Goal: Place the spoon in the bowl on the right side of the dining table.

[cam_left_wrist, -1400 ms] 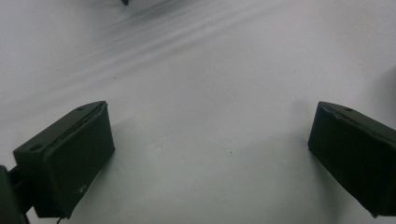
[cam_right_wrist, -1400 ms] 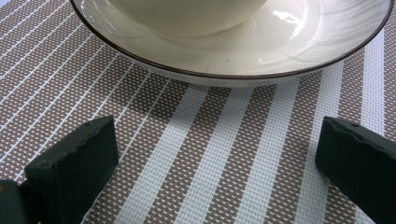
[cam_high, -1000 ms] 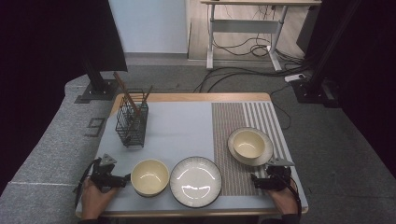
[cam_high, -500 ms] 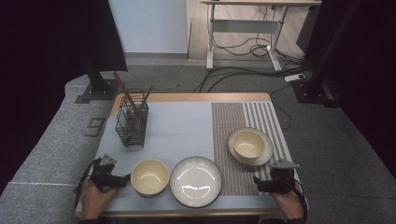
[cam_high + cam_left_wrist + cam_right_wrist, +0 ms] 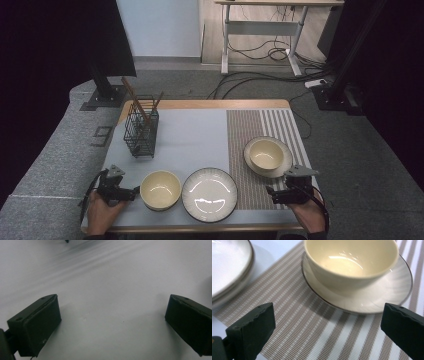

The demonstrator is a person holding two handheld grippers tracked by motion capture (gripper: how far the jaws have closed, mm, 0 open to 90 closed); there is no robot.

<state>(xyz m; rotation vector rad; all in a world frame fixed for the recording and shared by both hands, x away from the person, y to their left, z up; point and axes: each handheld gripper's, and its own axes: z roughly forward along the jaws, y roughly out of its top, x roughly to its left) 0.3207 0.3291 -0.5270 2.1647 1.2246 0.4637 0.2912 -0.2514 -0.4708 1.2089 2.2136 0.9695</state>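
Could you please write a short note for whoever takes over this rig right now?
Left hand-held gripper: open, holding nothing, low over the table's near left corner, beside the loose cream bowl.
Right hand-held gripper: open, holding nothing, on the striped mat, just short of the bowl on its small plate.
Large plate: bare, at front centre between the two bowls.
Wire basket: upright at back left, chopsticks in it.
Done: nothing gripped yet.
Left: probably close in on the nearest bowl with either gripper.
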